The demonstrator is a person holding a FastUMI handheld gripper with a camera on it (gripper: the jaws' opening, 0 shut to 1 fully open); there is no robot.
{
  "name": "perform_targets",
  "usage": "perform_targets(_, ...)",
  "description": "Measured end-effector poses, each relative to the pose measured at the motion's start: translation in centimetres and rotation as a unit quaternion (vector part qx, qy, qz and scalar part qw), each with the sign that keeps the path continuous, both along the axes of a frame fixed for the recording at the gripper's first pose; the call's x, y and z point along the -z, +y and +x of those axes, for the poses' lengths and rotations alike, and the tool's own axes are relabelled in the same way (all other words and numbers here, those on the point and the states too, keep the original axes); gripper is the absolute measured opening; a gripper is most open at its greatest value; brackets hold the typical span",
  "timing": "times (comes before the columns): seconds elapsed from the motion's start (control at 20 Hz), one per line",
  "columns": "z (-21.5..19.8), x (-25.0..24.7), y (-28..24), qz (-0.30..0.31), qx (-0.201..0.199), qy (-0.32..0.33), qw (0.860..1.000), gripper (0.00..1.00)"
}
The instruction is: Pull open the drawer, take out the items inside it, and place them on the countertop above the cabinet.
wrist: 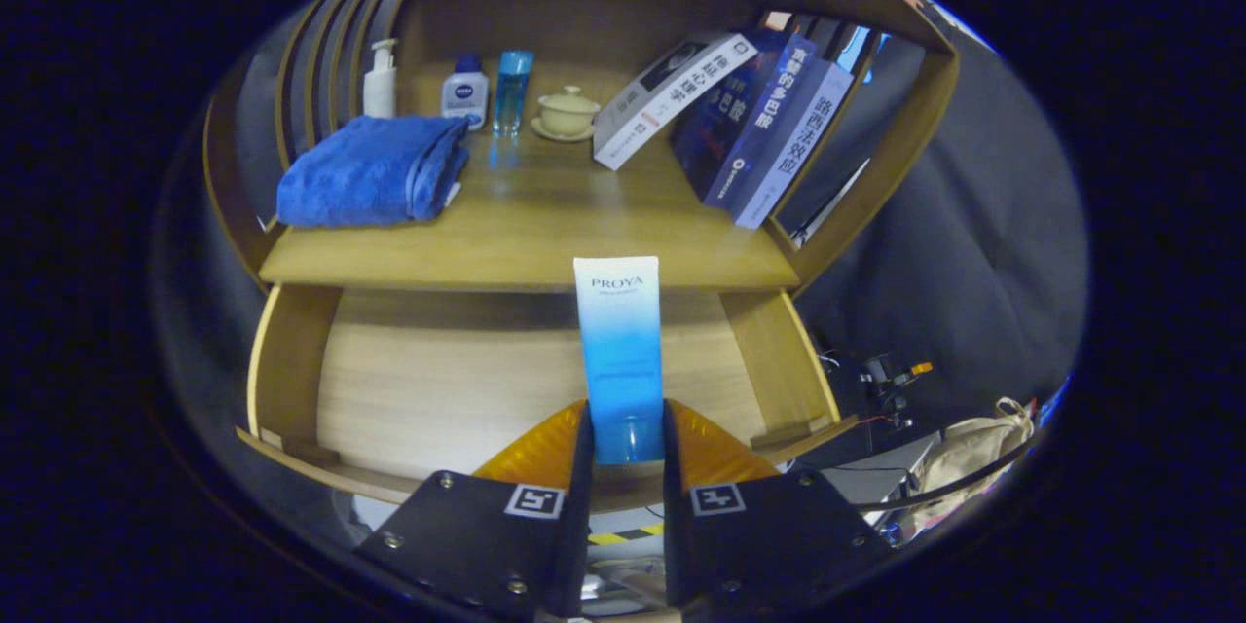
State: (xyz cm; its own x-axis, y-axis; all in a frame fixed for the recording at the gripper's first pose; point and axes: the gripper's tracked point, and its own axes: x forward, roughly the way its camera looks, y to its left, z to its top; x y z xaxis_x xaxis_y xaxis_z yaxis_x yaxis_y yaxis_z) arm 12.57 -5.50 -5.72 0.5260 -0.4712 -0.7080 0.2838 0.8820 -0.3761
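Standing upright between my tongs (628, 433), the tube (620, 355) is clamped by both fingers over the open drawer (409, 380). It fades white to blue.

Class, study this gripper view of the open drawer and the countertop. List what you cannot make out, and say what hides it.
- Tube: its cap end is hidden between the claw fingers shut on it.
- Drawer: the floor near its front is covered by the claw and tube, so leftover items cannot be ruled out.
- Blue towel: the countertop behind it is hidden.
- Books: the leaning front book hides the back covers.
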Motion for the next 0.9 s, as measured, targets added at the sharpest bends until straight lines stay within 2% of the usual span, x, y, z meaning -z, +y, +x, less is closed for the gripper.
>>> perform_targets(0.25, 3.7, -0.4, -0.2, 0.010, -0.009, -0.016, 1.000, 0.32)
perform_targets(0.65, 11.5, 3.5, -0.6, 0.088, -0.028, -0.021, 0.995, 0.32)
perform_targets(0.9, 14.7, 4.9, -0.1, 0.129, -0.049, -0.034, 0.990, 0.32)
